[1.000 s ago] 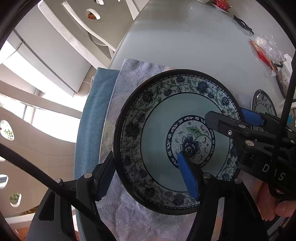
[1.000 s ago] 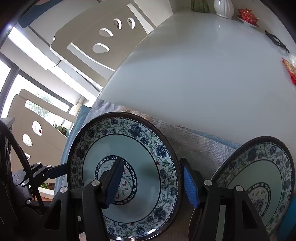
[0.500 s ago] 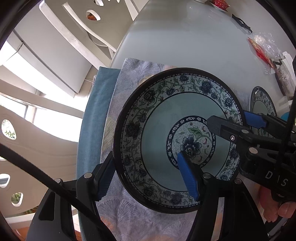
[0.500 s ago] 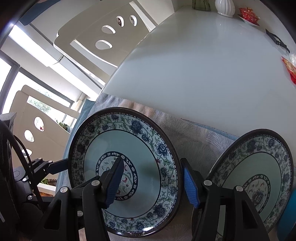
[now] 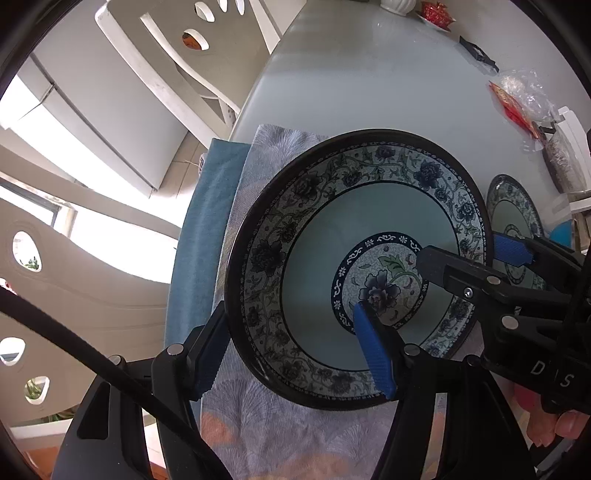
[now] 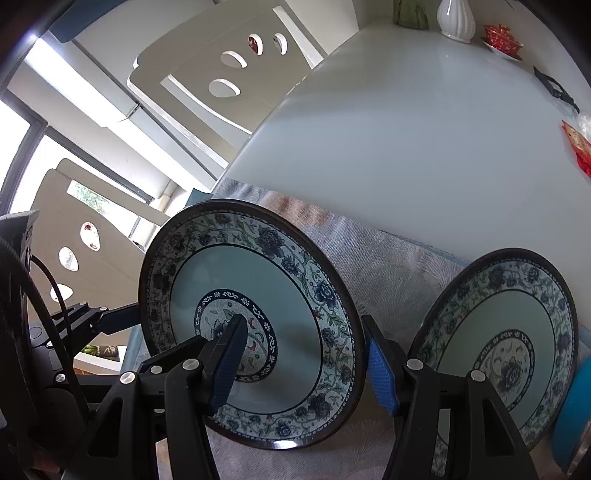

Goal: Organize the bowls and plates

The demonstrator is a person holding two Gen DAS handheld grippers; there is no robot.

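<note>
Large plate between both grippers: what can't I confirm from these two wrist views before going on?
- Large plate: its underside and any contact with the cloth, hidden by the plate itself in both views.
- Left gripper: outer pad behind the rim, so the grip is unclear.
- Right gripper: same, rim hides the pad faces.
- Second plate: lower edge cut by the right finger and frame edge.

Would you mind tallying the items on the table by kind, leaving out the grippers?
Floral plates: 2
Cloths: 2
White vase: 1
Red lidded cup on a saucer: 1
Red packet: 1
Total: 7
</note>
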